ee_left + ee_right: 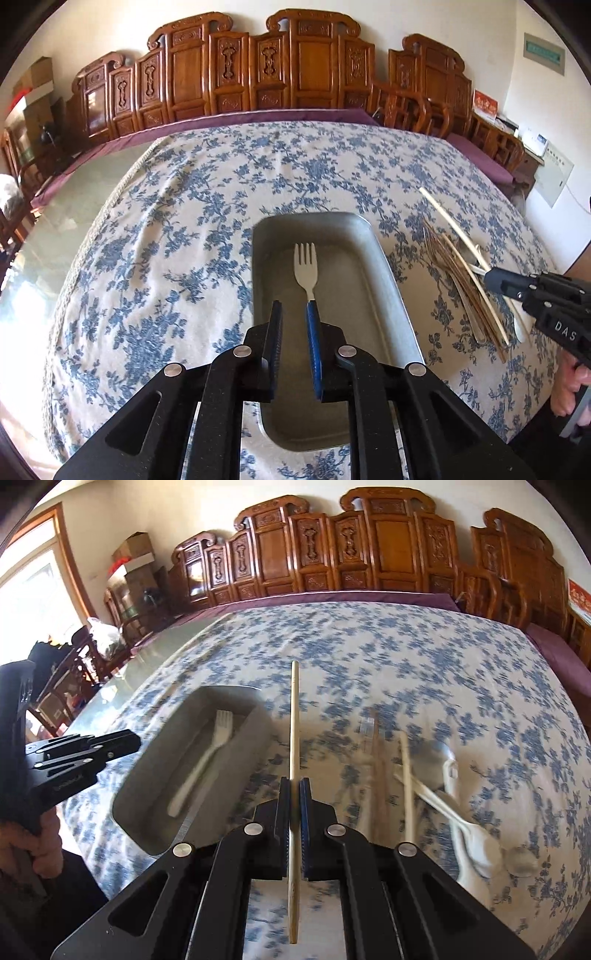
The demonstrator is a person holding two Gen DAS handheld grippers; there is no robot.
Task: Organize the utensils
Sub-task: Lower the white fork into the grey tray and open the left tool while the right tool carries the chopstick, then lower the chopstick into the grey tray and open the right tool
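A grey rectangular tray lies on the floral tablecloth with one pale fork in it. My left gripper is open, hovering over the tray's near end, empty. My right gripper is shut on a pale chopstick, lifted above the cloth just right of the tray. The right gripper also shows in the left wrist view beside the utensil pile. The fork shows in the right wrist view.
Loose brown chopsticks, a pale chopstick, white spoons and a metal spoon lie right of the tray. Carved wooden chairs stand behind the table. The table edge drops off at left.
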